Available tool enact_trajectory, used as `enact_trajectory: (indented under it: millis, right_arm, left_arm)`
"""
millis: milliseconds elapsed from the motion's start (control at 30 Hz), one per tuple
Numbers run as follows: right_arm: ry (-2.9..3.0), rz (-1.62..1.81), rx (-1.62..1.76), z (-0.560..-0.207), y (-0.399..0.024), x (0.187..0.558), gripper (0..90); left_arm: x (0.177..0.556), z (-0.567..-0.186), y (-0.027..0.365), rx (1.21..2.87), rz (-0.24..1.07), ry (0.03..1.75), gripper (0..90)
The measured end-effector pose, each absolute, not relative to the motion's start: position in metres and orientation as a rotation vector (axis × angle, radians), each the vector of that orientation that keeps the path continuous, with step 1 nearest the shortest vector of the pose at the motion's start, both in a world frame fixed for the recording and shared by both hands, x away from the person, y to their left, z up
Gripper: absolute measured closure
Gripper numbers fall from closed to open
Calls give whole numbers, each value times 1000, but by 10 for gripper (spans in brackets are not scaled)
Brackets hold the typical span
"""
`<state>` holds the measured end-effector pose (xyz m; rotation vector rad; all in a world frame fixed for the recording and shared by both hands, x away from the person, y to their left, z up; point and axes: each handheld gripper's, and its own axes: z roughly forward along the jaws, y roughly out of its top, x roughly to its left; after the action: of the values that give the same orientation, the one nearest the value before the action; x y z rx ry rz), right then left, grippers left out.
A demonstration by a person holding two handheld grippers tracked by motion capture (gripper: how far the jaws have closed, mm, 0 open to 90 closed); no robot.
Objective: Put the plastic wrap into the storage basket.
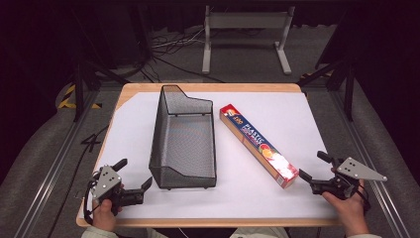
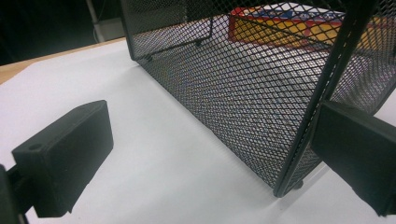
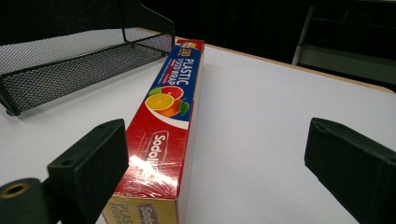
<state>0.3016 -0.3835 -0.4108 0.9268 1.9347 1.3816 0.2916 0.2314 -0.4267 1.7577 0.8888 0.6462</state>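
From the high view, one black mesh basket (image 1: 183, 144) is sitting mid-table on the white sheet (image 1: 297, 124), and one red plastic wrap box (image 1: 257, 145) is lying just to its right, angled, its near end pointing toward the right gripper (image 1: 310, 170). That gripper is hovering low at the table's right front corner, the hand (image 1: 349, 208) wrapping it from behind, jaws spread wide with nothing between them. Over on the left, the left gripper (image 1: 133, 174) is sitting near the basket's front left corner, its jaws also gaping.

The right gripper view is giving us what the overhead cannot: the lettering on the box (image 3: 163, 126), an orange and grapefruit picture, glare on the wrapping, and the box's near end lying just inside the left-hand jaw, untouched as far as I can tell. The left gripper view is looking straight through the basket's mesh wall (image 2: 252, 102), catching the box (image 2: 289, 23) beyond it, with the basket's corner post just beside the right-hand jaw.

Count: two grippers, one basket, one box.
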Motion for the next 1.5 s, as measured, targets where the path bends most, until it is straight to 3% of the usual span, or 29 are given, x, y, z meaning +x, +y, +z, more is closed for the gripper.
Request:
enact_trajectory:
  millis: [633,1000,1500]
  right_arm:
    - [1917,1352,932,-404,-383,302,118]
    - [1984,1344,962,-380,-373,319,128]
    - [2007,1287,964,-349,-353,352,330]
  left_arm:
    - [291,-427,230,1758,649,892,2]
    - [291,-427,229,1766,657,899,2]
    - [290,-428,229,1767,663,901,1]
